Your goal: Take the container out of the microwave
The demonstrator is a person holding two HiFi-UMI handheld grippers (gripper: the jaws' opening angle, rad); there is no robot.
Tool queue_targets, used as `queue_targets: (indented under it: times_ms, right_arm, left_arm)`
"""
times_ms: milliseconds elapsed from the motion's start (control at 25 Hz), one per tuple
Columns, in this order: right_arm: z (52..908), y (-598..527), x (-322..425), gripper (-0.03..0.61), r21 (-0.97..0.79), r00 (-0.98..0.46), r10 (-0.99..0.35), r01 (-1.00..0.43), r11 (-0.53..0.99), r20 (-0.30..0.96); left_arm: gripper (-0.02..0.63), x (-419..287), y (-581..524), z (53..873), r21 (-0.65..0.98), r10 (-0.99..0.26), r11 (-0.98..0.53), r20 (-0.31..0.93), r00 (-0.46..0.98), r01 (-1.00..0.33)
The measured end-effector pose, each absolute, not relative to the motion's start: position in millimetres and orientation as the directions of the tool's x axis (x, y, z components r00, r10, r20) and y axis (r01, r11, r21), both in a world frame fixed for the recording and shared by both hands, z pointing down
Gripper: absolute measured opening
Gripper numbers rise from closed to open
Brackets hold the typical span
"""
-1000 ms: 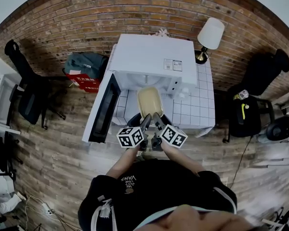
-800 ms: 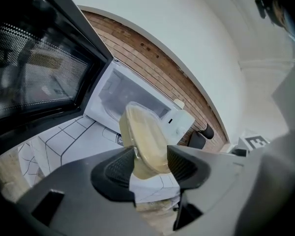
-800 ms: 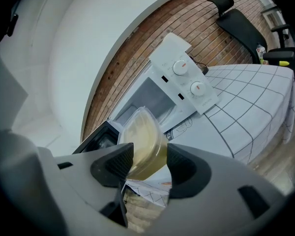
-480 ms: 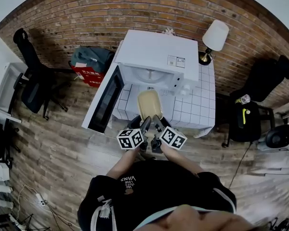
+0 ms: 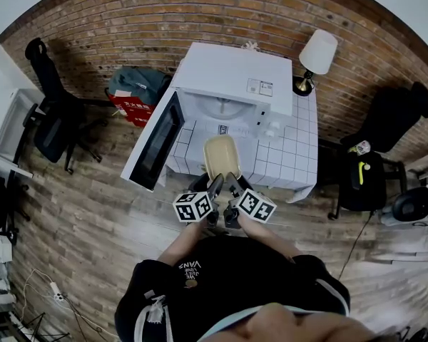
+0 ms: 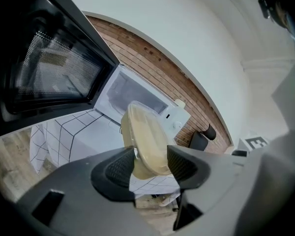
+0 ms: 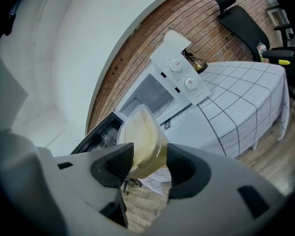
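A clear plastic container [image 5: 222, 157] with pale yellowish contents hangs in the air over the front of the white tiled table [image 5: 292, 152], outside the white microwave [image 5: 235, 73]. Both grippers hold its near end from either side. My left gripper [image 5: 215, 186] is shut on the container [image 6: 147, 134], whose end sits between the pads of this gripper [image 6: 151, 166]. My right gripper [image 5: 232, 186] is shut on the same container [image 7: 141, 141], its jaws standing wide around that corner [image 7: 150, 163]. The microwave door [image 5: 155, 142] stands swung open to the left, the cavity [image 6: 130, 93] empty.
A table lamp [image 5: 315, 50] stands at the table's back right corner beside the microwave. The microwave's knobs [image 7: 181, 73] face the front right. Office chairs [image 5: 53, 120] stand left and right [image 5: 385, 120], a red and grey bag [image 5: 132, 95] lies by the brick wall.
Both grippers have drawn the container back from the microwave opening toward the person, over the table's front. The grip on it is unchanged.
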State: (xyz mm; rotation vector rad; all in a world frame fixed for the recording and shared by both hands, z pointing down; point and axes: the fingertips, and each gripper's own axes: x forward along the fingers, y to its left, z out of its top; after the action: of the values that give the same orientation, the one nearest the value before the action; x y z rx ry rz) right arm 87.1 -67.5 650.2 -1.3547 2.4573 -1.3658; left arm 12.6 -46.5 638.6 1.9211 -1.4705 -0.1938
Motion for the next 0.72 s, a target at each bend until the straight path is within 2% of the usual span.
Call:
queue_targets:
  times_ms: [720]
  right_arm:
    - [657.3,-43.7,93.5,0.204,-0.706,-0.640,-0.670,-0.667,0.240,0.377]
  left_arm:
    - [0.216,19.0,-20.3,644.1,0.612,-0.899,-0.087,0.292,0.327,-0.786]
